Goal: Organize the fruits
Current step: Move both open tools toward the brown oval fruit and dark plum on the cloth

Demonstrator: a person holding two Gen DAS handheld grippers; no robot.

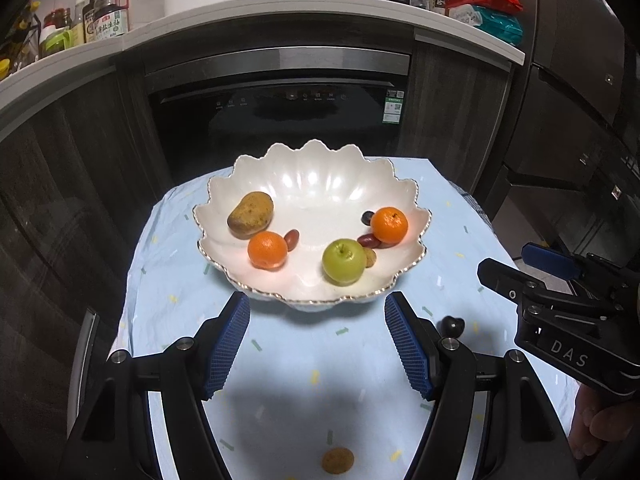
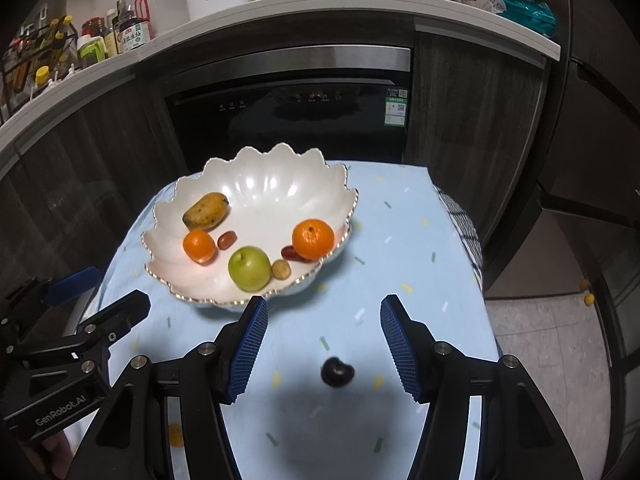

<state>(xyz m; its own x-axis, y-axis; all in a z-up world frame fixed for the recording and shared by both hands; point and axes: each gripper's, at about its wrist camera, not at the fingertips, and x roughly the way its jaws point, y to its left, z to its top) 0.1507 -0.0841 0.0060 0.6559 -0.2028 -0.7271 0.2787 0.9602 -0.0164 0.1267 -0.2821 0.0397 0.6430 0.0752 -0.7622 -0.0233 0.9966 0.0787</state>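
Note:
A white scalloped bowl (image 1: pixel 320 176) (image 2: pixel 256 176) on the blue tablecloth holds a mango (image 1: pixel 251 215), two oranges (image 1: pixel 267 250) (image 1: pixel 389 225), a green apple (image 1: pixel 344 261) and several small dark red fruits (image 1: pixel 291 239). My left gripper (image 1: pixel 317 344) is open and empty, just in front of the bowl. A small brown fruit (image 1: pixel 338 460) lies on the cloth below it. My right gripper (image 2: pixel 323 344) is open and empty, with a dark cherry-like fruit (image 2: pixel 337 371) on the cloth between its fingers. The cherry also shows in the left wrist view (image 1: pixel 453 324).
The blue tablecloth (image 1: pixel 280 360) covers a small table in front of a dark built-in oven (image 1: pixel 276 112). A counter (image 1: pixel 256 12) behind carries bottles, a microwave and snack packs. The table drops off at the left and right edges. Two small yellow things lie on the floor (image 2: pixel 586 292).

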